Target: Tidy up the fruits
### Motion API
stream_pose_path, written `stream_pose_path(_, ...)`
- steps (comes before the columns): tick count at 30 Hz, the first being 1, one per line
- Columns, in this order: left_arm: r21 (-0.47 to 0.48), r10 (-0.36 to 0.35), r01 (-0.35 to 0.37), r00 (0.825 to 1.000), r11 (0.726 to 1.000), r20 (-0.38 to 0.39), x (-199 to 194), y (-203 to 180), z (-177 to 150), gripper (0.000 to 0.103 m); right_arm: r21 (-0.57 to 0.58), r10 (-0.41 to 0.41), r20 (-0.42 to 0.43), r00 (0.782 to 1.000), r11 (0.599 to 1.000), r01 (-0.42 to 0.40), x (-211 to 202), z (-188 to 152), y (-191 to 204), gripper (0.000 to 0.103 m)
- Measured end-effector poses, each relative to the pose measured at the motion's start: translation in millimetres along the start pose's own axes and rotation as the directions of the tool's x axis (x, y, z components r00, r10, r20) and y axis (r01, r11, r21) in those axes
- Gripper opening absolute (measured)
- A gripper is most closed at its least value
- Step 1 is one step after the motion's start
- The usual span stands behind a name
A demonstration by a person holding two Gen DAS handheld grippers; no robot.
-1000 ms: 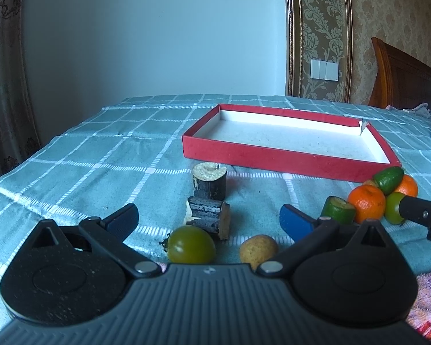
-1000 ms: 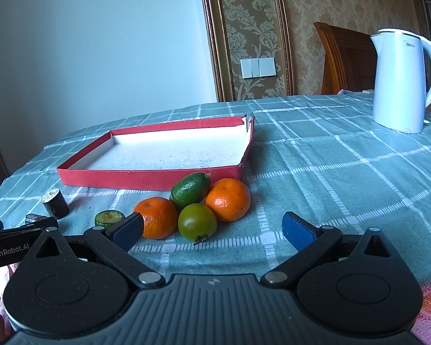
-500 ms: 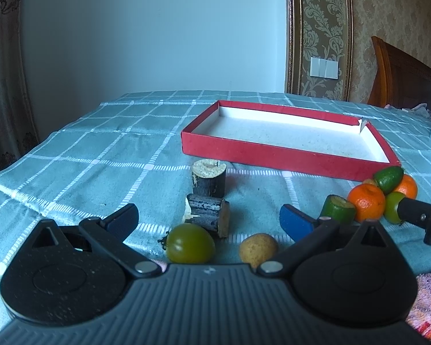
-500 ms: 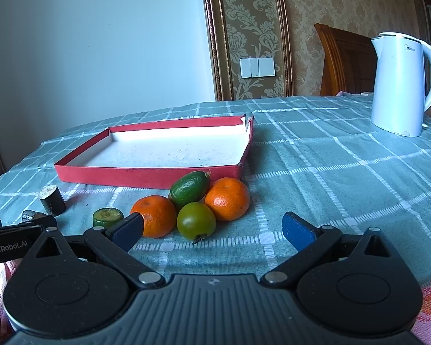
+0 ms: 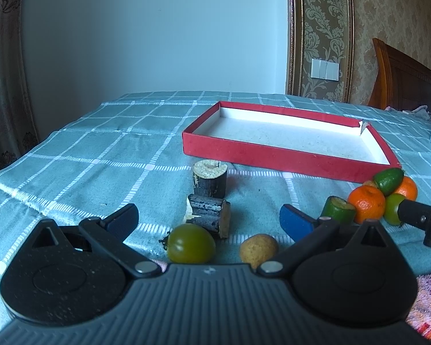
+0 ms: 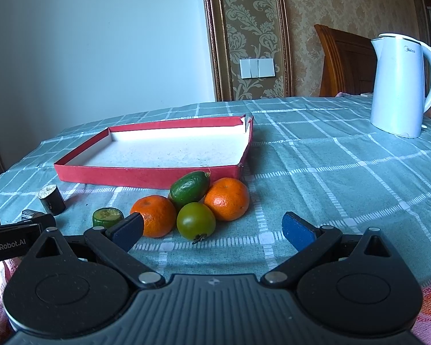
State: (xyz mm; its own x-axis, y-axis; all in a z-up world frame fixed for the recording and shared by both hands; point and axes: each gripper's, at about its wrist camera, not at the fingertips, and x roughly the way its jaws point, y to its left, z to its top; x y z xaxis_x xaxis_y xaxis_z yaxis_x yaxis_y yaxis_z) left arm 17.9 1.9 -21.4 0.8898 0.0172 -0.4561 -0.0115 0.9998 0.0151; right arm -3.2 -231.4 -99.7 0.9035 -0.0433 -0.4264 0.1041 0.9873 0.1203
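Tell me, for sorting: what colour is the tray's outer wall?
Red tray, white inside; clearest in the right wrist view.

Two oranges [image 6: 157, 215] [image 6: 227, 199] lie ahead of the right claw. Two green tomatoes: one [image 6: 196, 220] with the oranges, one [image 5: 191, 243] just before the left claw. One whole green fruit [image 6: 189, 184] sits atop that cluster, one cut green piece [image 6: 107, 217] to its left. Two dark stubs [image 5: 209, 178] [image 5: 210, 215] lie ahead of the left claw, one tan ball [image 5: 258, 249] close in. One red tray [image 6: 146, 174], one kettle [image 6: 399, 86].
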Motion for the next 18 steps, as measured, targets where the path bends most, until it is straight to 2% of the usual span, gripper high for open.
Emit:
stream_pose_path(12, -0.011, 0.015, -0.015, 1.000, 1.000, -0.017, 2.9, 1.1, 0.6, 0.103, 0.011, 0.006, 0.003, 1.000, 1.000, -0.006, -0.3, 0.6, -1.8, 0.103)
stream_pose_path(18, -0.006, 0.006, -0.006, 1.000, 1.000, -0.001, 0.0, 1.0, -0.5, 0.103, 0.014, 0.012, 0.005, 1.000, 1.000, -0.012, -0.8, 0.6, -2.7, 0.103)
